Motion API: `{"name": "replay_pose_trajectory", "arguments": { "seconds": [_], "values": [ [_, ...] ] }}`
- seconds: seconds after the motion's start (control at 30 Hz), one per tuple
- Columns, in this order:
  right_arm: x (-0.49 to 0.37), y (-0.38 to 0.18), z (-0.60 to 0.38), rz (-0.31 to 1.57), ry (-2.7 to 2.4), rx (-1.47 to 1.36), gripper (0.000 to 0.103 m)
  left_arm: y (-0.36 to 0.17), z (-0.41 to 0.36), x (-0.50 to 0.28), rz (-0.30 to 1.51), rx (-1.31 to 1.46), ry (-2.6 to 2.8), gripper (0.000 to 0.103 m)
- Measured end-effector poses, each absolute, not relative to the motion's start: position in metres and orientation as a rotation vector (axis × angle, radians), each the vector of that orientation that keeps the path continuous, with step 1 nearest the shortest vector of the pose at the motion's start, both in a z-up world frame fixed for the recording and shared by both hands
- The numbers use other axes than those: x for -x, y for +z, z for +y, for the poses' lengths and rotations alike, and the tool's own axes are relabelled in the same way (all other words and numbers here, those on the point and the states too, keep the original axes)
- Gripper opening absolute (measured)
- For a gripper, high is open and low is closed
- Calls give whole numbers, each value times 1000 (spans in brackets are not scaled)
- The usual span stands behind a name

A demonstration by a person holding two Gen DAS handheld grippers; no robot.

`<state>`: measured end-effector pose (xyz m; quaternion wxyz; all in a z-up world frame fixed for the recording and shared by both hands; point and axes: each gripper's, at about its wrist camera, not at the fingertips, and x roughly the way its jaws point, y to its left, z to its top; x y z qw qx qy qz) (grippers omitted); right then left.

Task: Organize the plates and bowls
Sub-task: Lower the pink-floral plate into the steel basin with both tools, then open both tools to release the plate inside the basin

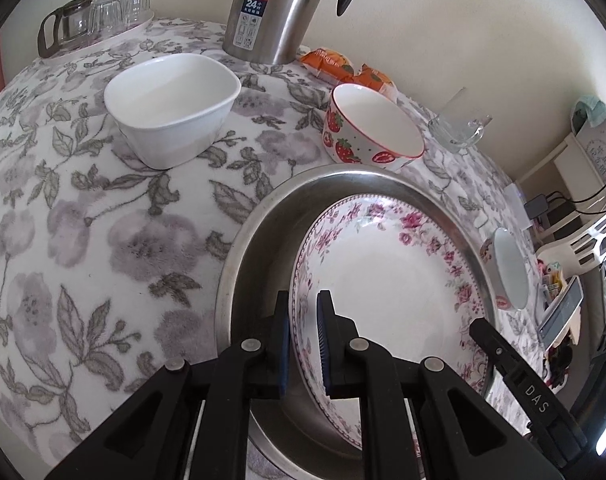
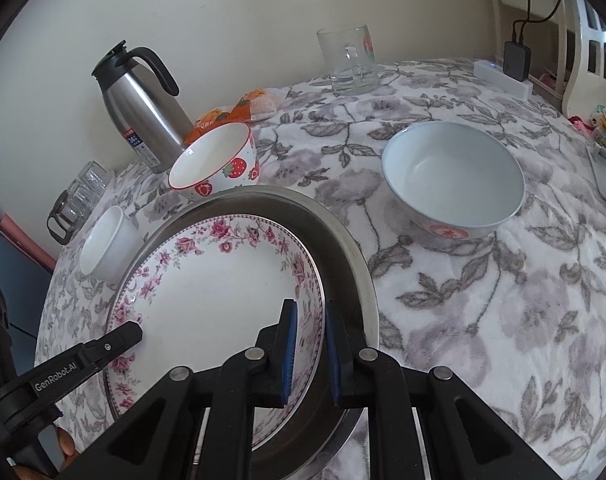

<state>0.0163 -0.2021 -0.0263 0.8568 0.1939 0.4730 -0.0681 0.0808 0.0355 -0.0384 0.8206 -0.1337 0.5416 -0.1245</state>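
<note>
Steel forms a wide, round, shallow metal tray (image 1: 243, 248) that sits on a table covered by a fleecy white cloth with grey and mauve flowers (image 1: 103, 220). Inside the tray lies a round white plate with a rim of pink roses (image 1: 391, 280). It is off centre, with bare metal showing on 1 side.

2 black handheld grippers with blue pads meet at this plate from opposite sides. The left gripper (image 1: 305, 344) straddles the plate's rim, 1 finger outside over the tray and 1 inside over the plate, jaws narrowed to a small gap around the edge. The right gripper (image 2: 311, 350) does the same at the far rim, its jaws also drawn close around the edge. Whether the pads actually press the china cannot be told in either view.

Beyond the tray stand 3 bowls, all upright on the cloth. A plain white bowl with a squarish rim (image 1: 171, 108) is to the left. A white bowl printed with red strawberries and a red rim (image 1: 373, 128) sits just beside the tray's far edge. A larger pale bowl with a red round emblem on its side (image 2: 455, 180) stands apart on the right.

Near the wall are a tall stainless steel thermos jug with a black handle (image 1: 279, 8), orange snack packets (image 1: 335, 64), a clear glass mug (image 2: 349, 60), and a cluster of clear glasses with a glass pot (image 1: 95, 16).
</note>
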Motion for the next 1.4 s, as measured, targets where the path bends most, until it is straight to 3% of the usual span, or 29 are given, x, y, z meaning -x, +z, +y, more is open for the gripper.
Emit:
{"name": "replay_pose_trajectory", "arguments": {
  "seconds": [1.17,1.4],
  "values": [
    [-10,-21,-206,1000,-103,-410,16,-33,37,-81,1174,259,-252,14],
    [-9,-19,-205,998,-95,-413,21,-22,31,-77,1135,227,-275,24]
  ]
}}
